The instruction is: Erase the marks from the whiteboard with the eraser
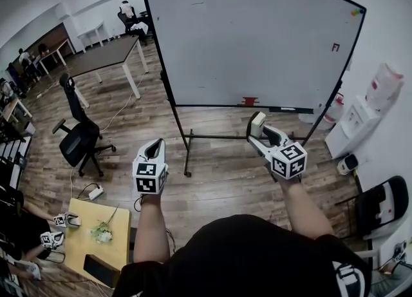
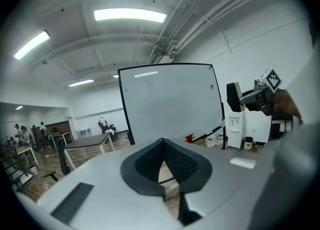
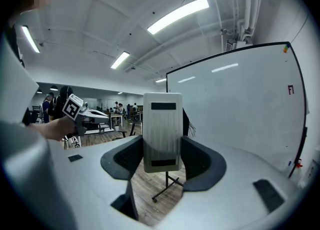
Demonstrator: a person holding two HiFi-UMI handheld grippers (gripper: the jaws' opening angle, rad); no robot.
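Eraser [image 3: 161,131] pinched by right gripper [image 3: 162,149], left gripper [image 2: 163,149] pressed together; small mark [image 1: 335,47] at whiteboard's [image 1: 257,44] right edge could be missed by a short sweep.

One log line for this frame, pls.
phase: pre-erase | right gripper: shut on eraser | left gripper: shut, empty | whiteboard: red mark upper right | eraser: off board

left gripper [image 1: 155,147] jaws together, right gripper [image 1: 259,132] jaws clamping eraser [image 3: 162,131]
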